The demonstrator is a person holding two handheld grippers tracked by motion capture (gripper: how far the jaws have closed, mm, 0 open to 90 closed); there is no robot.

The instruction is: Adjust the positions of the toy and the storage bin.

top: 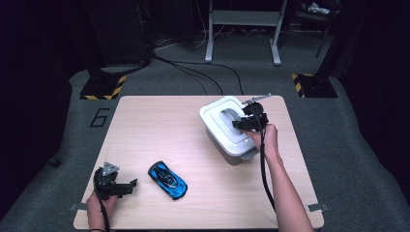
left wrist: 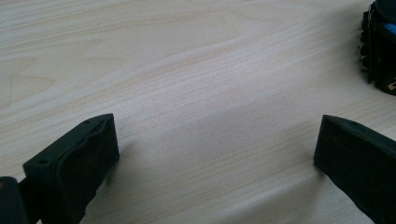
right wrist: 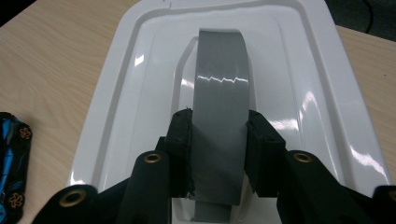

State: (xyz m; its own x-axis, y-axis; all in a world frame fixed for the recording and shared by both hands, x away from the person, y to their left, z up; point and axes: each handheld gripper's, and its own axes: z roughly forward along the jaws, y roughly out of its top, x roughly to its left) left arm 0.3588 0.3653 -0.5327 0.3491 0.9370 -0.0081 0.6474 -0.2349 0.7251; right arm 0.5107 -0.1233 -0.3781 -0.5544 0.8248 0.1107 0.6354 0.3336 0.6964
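A white lidded box (top: 216,119) stands at the table's far right. A grey tape strap (right wrist: 220,88) arches over its lid (right wrist: 299,93) as a handle. My right gripper (right wrist: 218,128) is shut on that strap, one pad pressed against each side; in the high view the right gripper (top: 240,123) sits above the lid's middle. A blue toy car (top: 167,179) lies near the front of the table, and its edge is seen in the left gripper view (left wrist: 379,51). To the car's left, my left gripper (top: 129,186) rests low over the wood, jaws wide open with nothing between them (left wrist: 217,140).
The light wooden table (top: 159,125) has bare room across its left and middle. The blue car (right wrist: 11,163) lies left of the box in the right gripper view. Beyond the table are grey floor, cables (top: 193,72) and stand feet with yellow-black tape (top: 104,89).
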